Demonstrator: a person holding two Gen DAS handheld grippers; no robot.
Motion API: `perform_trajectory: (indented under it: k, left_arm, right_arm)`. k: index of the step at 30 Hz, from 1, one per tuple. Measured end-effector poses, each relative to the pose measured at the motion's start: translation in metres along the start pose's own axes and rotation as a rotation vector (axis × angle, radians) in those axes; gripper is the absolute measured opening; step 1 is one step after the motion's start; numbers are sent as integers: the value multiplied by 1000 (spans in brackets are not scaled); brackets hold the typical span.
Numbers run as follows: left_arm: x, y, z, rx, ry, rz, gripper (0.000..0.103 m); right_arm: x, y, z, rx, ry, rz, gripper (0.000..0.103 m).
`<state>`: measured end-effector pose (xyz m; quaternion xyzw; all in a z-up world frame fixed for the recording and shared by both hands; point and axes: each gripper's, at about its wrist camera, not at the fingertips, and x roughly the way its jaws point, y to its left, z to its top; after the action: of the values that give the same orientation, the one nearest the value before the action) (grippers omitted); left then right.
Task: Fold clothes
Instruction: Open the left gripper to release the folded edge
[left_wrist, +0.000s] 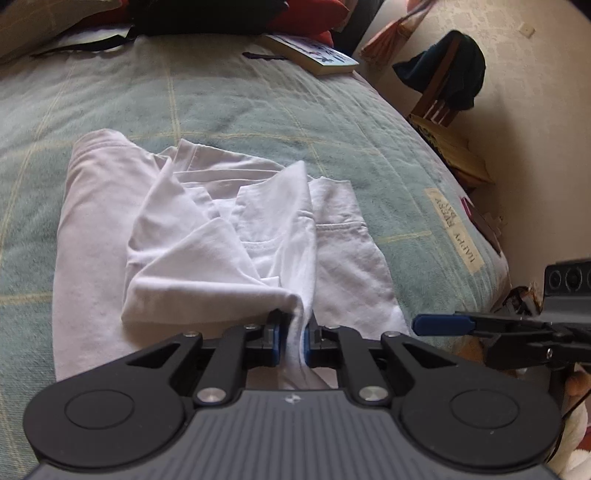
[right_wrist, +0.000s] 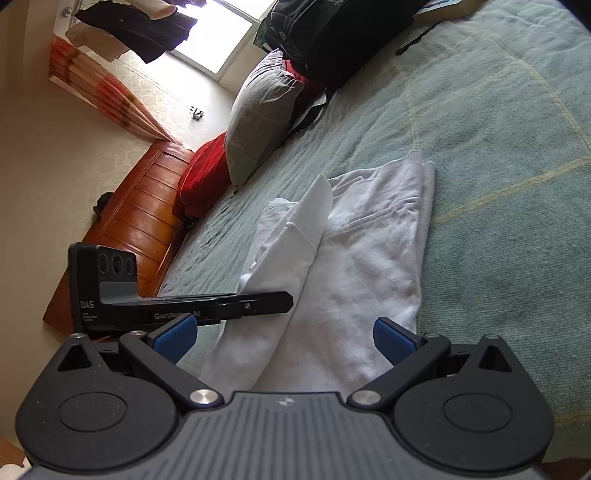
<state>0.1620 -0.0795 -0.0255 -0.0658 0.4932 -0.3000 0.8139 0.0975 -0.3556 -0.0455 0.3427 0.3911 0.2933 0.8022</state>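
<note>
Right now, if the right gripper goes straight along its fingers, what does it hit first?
Probably the white garment: the open right gripper points along it with cloth directly between and ahead of its pads. The left gripper lies left of that line. Height above the cloth is unclear.

Two low, close wrist views, both over the white garment (left_wrist: 207, 236) on the bed (left_wrist: 229, 99).

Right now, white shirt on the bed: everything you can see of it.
The white shirt looks like soft cotton, with stitched hems. It lies partly folded and rumpled on the green quilt; one flap is lifted. The left gripper is shut on a bunched fold at its near edge. The right gripper is open above it.
</note>
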Motion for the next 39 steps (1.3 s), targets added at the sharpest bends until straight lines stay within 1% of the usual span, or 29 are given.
perform_trajectory:
  k: [5,6,7,8,9,10,12,13,16,18,19,27,34,37,39]
  left_arm:
    - [-6,-5,5,-3,-53,-20,15]
    - [-6,-6,6,1,-62,-25,17]
    - [-6,-8,7,8,-67,-31,22]
    - [-3,-10,7,26,-53,-49,37]
    - [2,-11,7,51,-14,-70,55]
    - [6,-14,6,68,14,-77,58]
    - [6,-17,2,86,8,-68,59]
    - [4,-17,1,77,6,-92,60]
    - [-8,-11,-3,34,-4,-166,69]
    - [-15,-4,-6,12,-17,-169,74]
    - [-18,-1,-6,4,-24,-164,75]
    - [-16,-12,19,35,-112,-163,75]
    - [-15,-21,40,63,-187,-157,75]
    - [-30,-22,31,74,-190,-70,76]
    - [-41,-22,25,82,-191,-12,78]
  right_arm:
    - [-1,0,-2,-4,-3,-11,103]
    - [-1,0,-3,-5,-5,-11,103]
    - [-2,-1,-3,-5,-7,-10,103]
    - [-3,-1,-4,-6,-8,-10,103]
    - [-3,-2,-4,-3,-8,-11,103]
    - [-2,-3,-4,-1,-7,-16,103]
    - [-1,-4,-4,1,-4,-29,103]
    - [-1,-5,-4,3,-4,-30,103]
    - [-2,-7,-3,6,-6,-31,103]
    - [-3,-7,-3,4,-13,-32,103]
    - [-3,-7,-3,4,-15,-31,103]
    - [0,-8,-1,5,-12,-19,103]
    - [-3,-8,-1,6,-17,-32,103]
    - [-2,-6,0,0,-14,-28,103]
    - [0,-1,3,-14,-12,-6,103]
